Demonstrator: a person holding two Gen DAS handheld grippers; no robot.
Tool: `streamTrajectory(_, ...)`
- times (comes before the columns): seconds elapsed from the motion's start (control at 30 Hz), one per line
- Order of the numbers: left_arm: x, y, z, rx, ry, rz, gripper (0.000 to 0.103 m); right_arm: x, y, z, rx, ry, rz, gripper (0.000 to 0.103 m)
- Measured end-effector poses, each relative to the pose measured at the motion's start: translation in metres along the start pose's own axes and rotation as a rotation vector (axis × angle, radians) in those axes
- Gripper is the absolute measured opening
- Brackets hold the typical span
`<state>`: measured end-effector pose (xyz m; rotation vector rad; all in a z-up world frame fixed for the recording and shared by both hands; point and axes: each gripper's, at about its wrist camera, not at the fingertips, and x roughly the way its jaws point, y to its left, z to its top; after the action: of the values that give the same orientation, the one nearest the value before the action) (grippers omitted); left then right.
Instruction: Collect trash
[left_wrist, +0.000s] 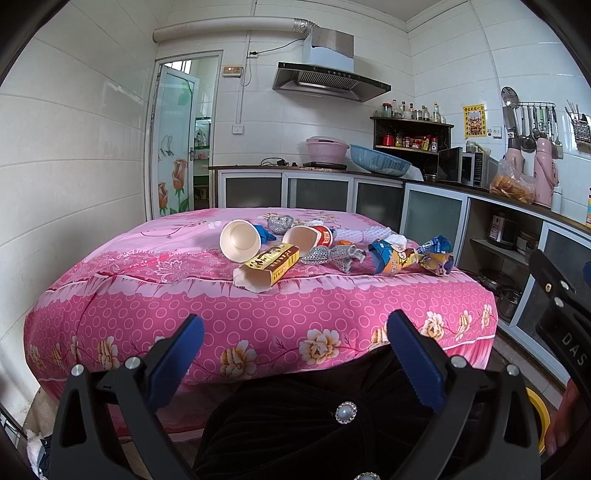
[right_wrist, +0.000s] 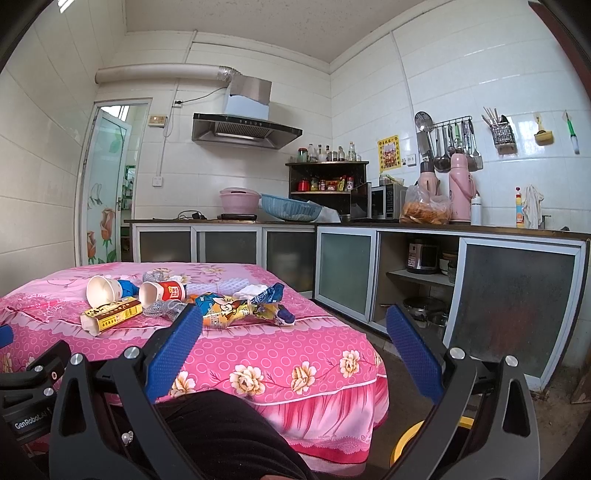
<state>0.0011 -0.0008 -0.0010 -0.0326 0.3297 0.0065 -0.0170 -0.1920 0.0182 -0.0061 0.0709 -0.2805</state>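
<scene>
Trash lies in a cluster on a table under a pink flowered cloth (left_wrist: 258, 317) (right_wrist: 295, 343). There is a white paper cup (left_wrist: 240, 240) (right_wrist: 101, 290) on its side, a red-and-white cup (left_wrist: 308, 238) (right_wrist: 162, 291), a yellow carton (left_wrist: 266, 266) (right_wrist: 110, 314), crumpled silver foil (left_wrist: 332, 255) (right_wrist: 164, 307), a blue-and-orange snack wrapper (left_wrist: 410, 256) (right_wrist: 240, 306) and white foam netting (left_wrist: 362, 233) (right_wrist: 229, 285). My left gripper (left_wrist: 295, 332) hangs open in front of the table's near edge, empty. My right gripper (right_wrist: 293, 325) is open too, off the table's right front corner, holding nothing.
A yellow-rimmed bin (right_wrist: 410, 443) (left_wrist: 537, 417) stands on the floor by the table's right side. Kitchen cabinets (right_wrist: 406, 273) with a cluttered counter run along the back and right walls. A person's dark clothing (left_wrist: 303, 424) fills the foreground below the grippers.
</scene>
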Motion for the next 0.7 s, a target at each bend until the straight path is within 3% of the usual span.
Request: streamTrajectory(0.7,-0.0024,0.0002,0.0008,-0.001,0.000,-0.001,0.095,0.0005,0.0000,-0.0007,0.002,0.002,0.000,0.095)
